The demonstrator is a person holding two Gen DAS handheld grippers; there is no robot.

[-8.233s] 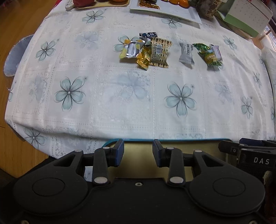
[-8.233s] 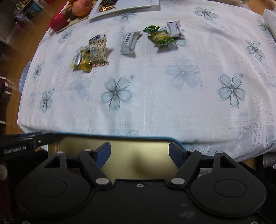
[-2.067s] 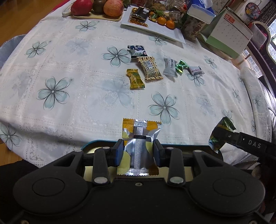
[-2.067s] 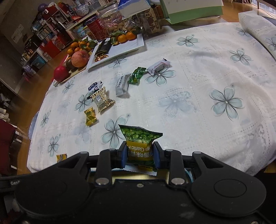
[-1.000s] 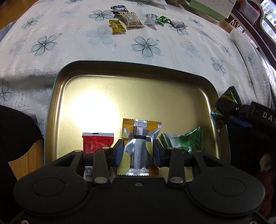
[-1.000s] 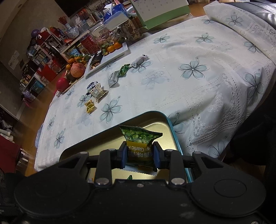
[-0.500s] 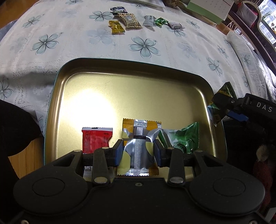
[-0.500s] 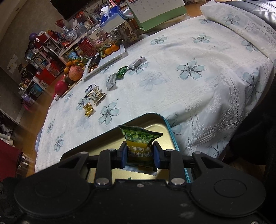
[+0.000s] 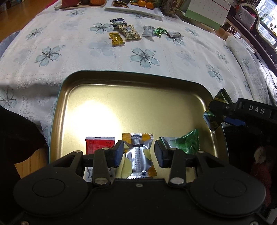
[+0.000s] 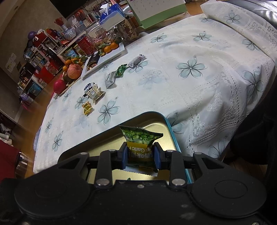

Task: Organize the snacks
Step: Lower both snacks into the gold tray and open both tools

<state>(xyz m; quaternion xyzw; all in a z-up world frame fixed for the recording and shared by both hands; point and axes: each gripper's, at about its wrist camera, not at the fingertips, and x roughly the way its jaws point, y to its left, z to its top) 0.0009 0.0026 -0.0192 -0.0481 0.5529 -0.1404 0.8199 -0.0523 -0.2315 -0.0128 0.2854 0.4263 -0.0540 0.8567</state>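
Note:
A gold tin tray (image 9: pixel 138 97) with a teal rim sits at the table's near edge. My left gripper (image 9: pixel 139 153) is open over its near side, its pads apart from the yellow-and-silver snack packet (image 9: pixel 138 154) lying between them. A red packet (image 9: pixel 98 143) and a green packet (image 9: pixel 183 144) lie in the tray on either side. My right gripper (image 10: pixel 140 153) is shut on a green garlic-pea packet (image 10: pixel 139 140) above the tray's right edge (image 10: pixel 171 128); it also shows in the left wrist view (image 9: pixel 216 110). Several snacks (image 9: pixel 128 32) lie in a row farther back on the tablecloth.
The floral white tablecloth (image 9: pixel 52 52) covers the table. At the back stand a white plate with oranges (image 10: pixel 109 52), a fruit board with apples (image 10: pixel 72 72), jars, a tissue box and a green desk calendar (image 9: pixel 206 15). Wooden floor lies to the left.
My left gripper has opened and let go of the yellow-and-silver packet, which now lies in the tray. The right gripper still holds the green pea packet over the tray's right edge.

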